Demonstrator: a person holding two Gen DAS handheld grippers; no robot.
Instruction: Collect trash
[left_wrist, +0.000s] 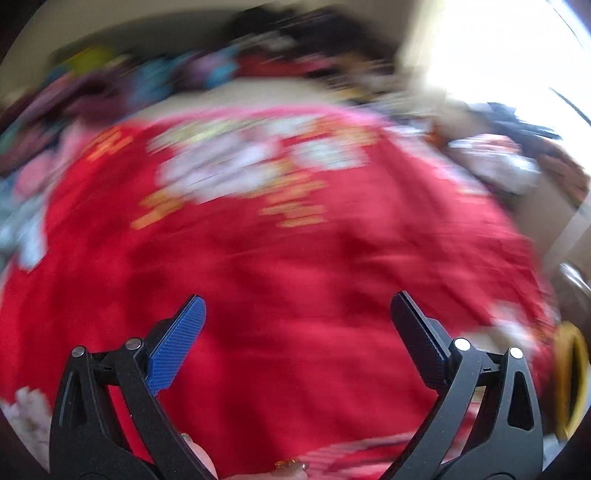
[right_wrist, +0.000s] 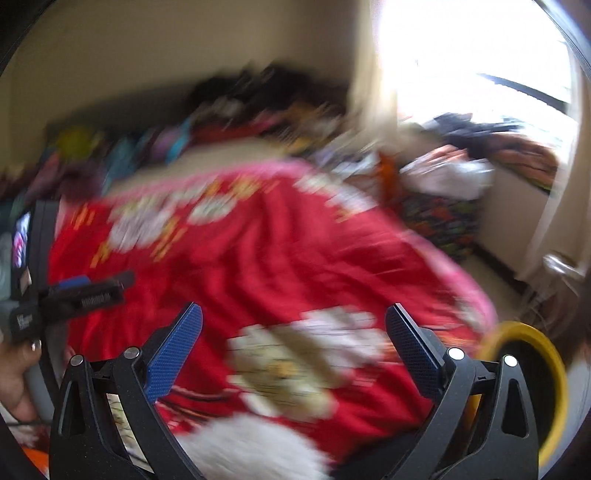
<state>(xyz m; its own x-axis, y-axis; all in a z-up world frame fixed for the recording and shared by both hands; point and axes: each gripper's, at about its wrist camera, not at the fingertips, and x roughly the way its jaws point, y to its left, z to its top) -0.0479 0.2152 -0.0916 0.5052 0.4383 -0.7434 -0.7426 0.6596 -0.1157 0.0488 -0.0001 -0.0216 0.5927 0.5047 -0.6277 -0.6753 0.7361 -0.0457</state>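
Closest to our left wrist camera, our left gripper hangs with its jaws spread wide and nothing between them, one blue pad facing inward. Below it, at the bottom edge, we see fingertips of the holding hand with decorated nails. Beyond the gripper lies a bed covered by a red blanket with white and gold printing and a pink border; all of it is heavily blurred. A heap of mixed clothes runs along the far side against the wall. At the right edge a yellow-rimmed bin shows partly, just beside the bed. We cannot pick out any piece of trash in this view.

From the right wrist camera, our right gripper is likewise spread wide, holding nothing, above the red blanket and a white fluffy patch at the near edge. At the left we see the left gripper from the side, held in a hand over the blanket. The yellow-rimmed bin stands at the right, beside the bed's corner. A bright window glares behind, with more clothes piled below it. Trash cannot be told apart here either.
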